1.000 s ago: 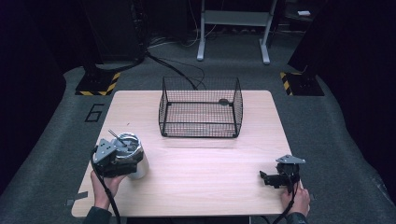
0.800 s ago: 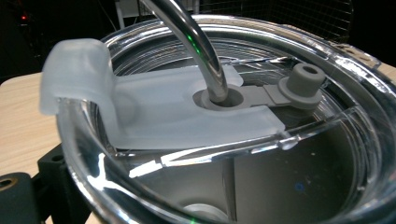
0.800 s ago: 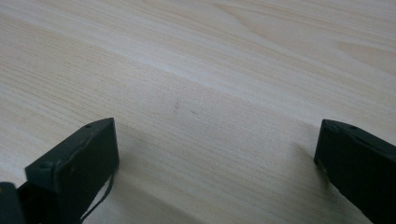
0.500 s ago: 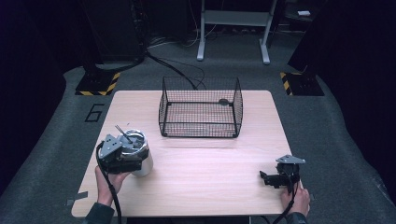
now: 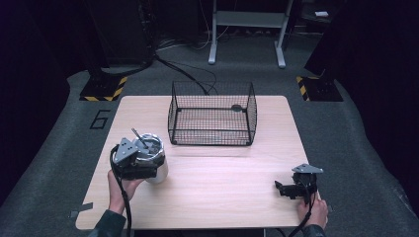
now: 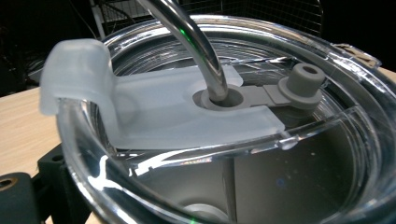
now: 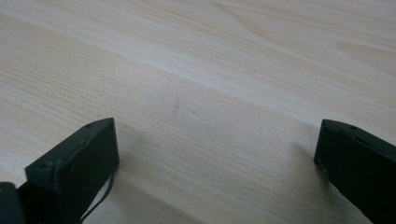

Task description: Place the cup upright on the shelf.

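text: "6" | on: floor mat | left of table

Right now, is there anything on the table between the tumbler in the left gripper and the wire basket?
Nothing visible. The tumbler in the left gripper sits near the basket, with bare table between them. The basket's near wall would have to be cleared.

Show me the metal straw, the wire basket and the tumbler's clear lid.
metal straw [image 6: 196, 46], left gripper view, on its curved shaft above the lid hole.
wire basket [image 5: 212, 137], high view, on its front mesh wall.
clear lid [image 6: 336, 123], left gripper view, on its transparent right part.
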`<state>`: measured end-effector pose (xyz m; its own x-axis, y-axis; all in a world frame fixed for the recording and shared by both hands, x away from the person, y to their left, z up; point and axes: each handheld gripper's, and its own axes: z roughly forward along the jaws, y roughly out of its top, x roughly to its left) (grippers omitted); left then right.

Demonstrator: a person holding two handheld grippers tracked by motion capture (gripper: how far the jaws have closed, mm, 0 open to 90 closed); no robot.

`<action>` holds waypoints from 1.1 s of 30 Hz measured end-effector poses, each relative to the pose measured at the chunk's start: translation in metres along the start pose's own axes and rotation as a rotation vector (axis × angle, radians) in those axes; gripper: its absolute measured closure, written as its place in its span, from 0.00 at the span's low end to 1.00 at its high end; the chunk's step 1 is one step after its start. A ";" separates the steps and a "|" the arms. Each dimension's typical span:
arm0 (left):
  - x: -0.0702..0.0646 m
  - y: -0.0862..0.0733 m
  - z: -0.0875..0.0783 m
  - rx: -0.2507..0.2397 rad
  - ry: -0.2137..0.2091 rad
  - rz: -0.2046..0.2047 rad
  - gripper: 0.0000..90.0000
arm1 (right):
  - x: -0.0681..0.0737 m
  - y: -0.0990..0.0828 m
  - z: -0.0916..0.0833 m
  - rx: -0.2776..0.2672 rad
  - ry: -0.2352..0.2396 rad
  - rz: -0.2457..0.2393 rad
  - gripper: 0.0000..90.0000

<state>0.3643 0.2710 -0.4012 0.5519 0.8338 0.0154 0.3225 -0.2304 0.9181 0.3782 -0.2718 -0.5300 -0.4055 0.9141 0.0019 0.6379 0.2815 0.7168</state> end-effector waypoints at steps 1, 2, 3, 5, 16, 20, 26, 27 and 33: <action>0.000 0.000 0.000 0.000 0.000 0.000 0.04 | 0.000 0.000 0.000 0.000 0.000 0.000 0.00; -0.001 0.002 0.002 0.000 -0.006 0.005 0.04 | 0.000 0.000 0.000 0.000 0.000 0.000 0.00; -0.001 0.002 0.002 0.000 -0.006 0.005 0.04 | 0.000 0.000 0.000 0.000 0.000 0.000 0.00; -0.003 0.005 0.005 -0.005 -0.011 0.011 0.04 | 0.000 0.000 0.000 0.000 0.000 0.000 0.00; -0.009 0.014 0.015 0.002 -0.044 0.029 0.04 | 0.000 0.000 0.000 -0.001 0.000 -0.004 0.00; -0.011 0.017 0.017 0.009 -0.056 0.035 0.04 | 0.000 0.000 0.000 -0.001 0.000 -0.003 0.00; -0.014 0.020 0.023 0.014 -0.076 0.041 0.04 | 0.000 0.000 0.000 -0.001 0.000 -0.005 0.00; -0.014 0.021 0.024 0.013 -0.077 0.042 0.04 | 0.000 0.000 0.000 0.000 0.000 0.000 0.00; -0.016 0.025 0.028 0.009 -0.091 0.039 0.04 | 0.000 0.000 0.000 -0.001 0.000 -0.003 0.00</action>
<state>0.3852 0.2377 -0.3898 0.6314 0.7753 0.0151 0.3061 -0.2670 0.9138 0.3783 -0.2720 -0.5301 -0.4076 0.9131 -0.0005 0.6358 0.2842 0.7176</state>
